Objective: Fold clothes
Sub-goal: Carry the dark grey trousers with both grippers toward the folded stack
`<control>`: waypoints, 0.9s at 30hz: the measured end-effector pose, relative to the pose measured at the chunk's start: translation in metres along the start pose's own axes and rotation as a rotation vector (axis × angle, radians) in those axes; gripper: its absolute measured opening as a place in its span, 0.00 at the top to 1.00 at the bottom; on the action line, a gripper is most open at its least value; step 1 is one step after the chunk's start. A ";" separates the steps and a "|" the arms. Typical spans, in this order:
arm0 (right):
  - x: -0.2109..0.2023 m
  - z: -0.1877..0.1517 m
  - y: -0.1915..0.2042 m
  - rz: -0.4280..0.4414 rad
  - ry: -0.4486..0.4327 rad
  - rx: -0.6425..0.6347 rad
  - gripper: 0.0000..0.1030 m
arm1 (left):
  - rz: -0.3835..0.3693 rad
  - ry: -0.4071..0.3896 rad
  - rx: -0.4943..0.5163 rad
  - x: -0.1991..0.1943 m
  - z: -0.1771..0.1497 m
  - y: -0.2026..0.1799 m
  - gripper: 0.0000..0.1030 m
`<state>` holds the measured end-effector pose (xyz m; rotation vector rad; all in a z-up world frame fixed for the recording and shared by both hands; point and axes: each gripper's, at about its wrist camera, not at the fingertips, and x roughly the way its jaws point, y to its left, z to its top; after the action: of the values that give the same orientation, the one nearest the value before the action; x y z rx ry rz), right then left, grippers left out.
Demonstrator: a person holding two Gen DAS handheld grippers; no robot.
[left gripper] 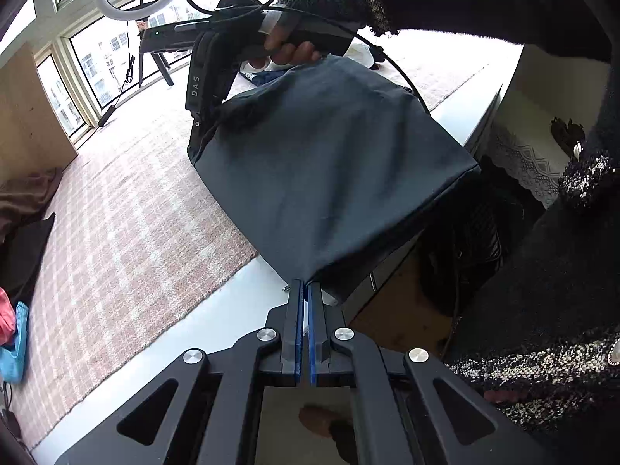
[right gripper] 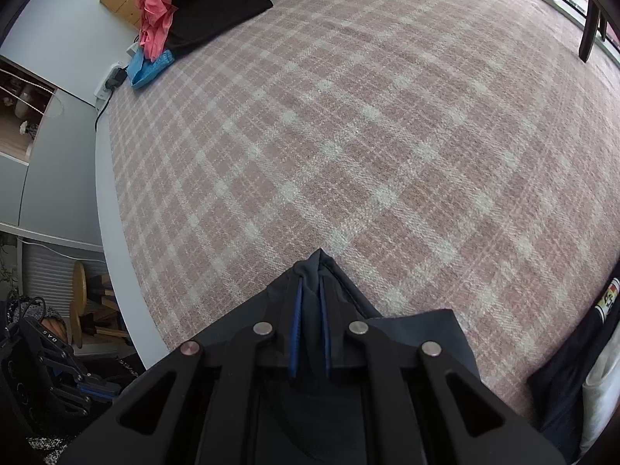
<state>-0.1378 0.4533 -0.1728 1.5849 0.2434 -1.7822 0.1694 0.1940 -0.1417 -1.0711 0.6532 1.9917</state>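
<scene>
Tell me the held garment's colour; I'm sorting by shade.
Dark navy garment, plain, no pattern; left wrist view shows it best.

"DAS" — white letters on the right gripper [left gripper: 201,116] body.

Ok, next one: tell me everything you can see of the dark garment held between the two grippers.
The dark garment is a plain navy-grey woven cloth, smooth with soft creases, apparently doubled, a seamed edge running along its lower right side. It hangs off the surface, stretched above the pink plaid cover and the white edge. The left gripper is shut on one corner; the right gripper is shut on another, where the fabric bunches between the blue pads and drapes over the fingers. Nothing else touches it visibly.
</scene>
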 end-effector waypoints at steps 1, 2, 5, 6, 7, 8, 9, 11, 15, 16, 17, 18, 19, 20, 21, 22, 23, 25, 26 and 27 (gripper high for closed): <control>0.003 0.002 0.003 -0.002 -0.010 0.003 0.95 | 0.004 0.012 0.013 0.007 0.001 -0.001 0.99; 0.007 0.004 0.007 -0.005 -0.021 0.007 0.95 | -0.008 0.020 0.014 0.006 -0.003 -0.006 1.00; 0.012 0.009 0.010 0.014 -0.042 0.043 0.95 | -0.025 0.038 0.017 0.008 -0.008 -0.016 1.00; 0.016 0.011 0.012 0.014 -0.049 0.066 0.94 | -0.026 0.042 0.015 0.007 -0.009 -0.016 1.00; 0.019 0.014 0.013 0.014 -0.057 0.090 0.92 | -0.027 0.047 0.013 0.005 -0.009 -0.015 1.00; 0.019 0.015 0.013 0.000 -0.089 0.122 0.88 | -0.041 0.050 -0.004 0.001 -0.011 -0.011 1.00; 0.018 0.016 0.013 -0.018 -0.129 0.156 0.88 | -0.057 0.052 -0.018 -0.002 -0.011 -0.006 1.00; -0.006 0.004 0.005 -0.017 -0.206 0.199 0.87 | -0.056 0.065 -0.007 -0.008 -0.010 0.002 1.00; -0.029 -0.019 0.022 0.032 -0.260 0.151 0.88 | -0.052 0.045 0.012 -0.026 0.001 0.015 0.98; -0.020 -0.018 0.033 0.026 -0.242 0.123 0.88 | -0.045 0.030 0.014 -0.029 0.005 0.017 0.98; -0.008 -0.015 0.043 0.011 -0.218 0.096 0.88 | -0.037 0.014 0.016 -0.031 0.008 0.018 0.98; 0.004 -0.012 0.054 -0.004 -0.194 0.069 0.87 | -0.026 0.003 0.020 -0.027 0.013 0.019 0.98; 0.016 -0.007 0.060 -0.033 -0.168 0.043 0.86 | -0.021 -0.004 0.028 -0.020 0.020 0.019 0.98; 0.032 0.001 0.067 -0.060 -0.147 0.026 0.79 | -0.017 -0.005 0.039 -0.010 0.025 0.021 0.98; 0.034 0.002 0.062 -0.072 -0.131 0.016 0.76 | -0.012 -0.005 0.050 0.000 0.031 0.025 0.98; 0.036 0.007 0.059 -0.070 -0.114 0.016 0.68 | -0.014 0.009 0.058 0.011 0.034 0.025 0.98; 0.041 0.013 0.058 -0.059 -0.096 0.018 0.66 | -0.023 0.022 0.060 0.019 0.034 0.024 0.98; 0.051 0.024 0.058 -0.039 -0.053 0.009 0.66 | -0.044 0.045 0.059 0.033 0.033 0.023 0.98; 0.055 0.028 0.059 -0.031 -0.028 -0.005 0.66 | -0.053 0.054 0.061 0.038 0.032 0.021 0.98; 0.060 0.030 0.060 -0.037 -0.002 -0.018 0.66 | -0.062 0.061 0.062 0.041 0.032 0.019 0.99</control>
<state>-0.1227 0.3695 -0.2026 1.5759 0.2889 -1.8044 0.1246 0.2217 -0.1593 -1.1054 0.7014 1.8796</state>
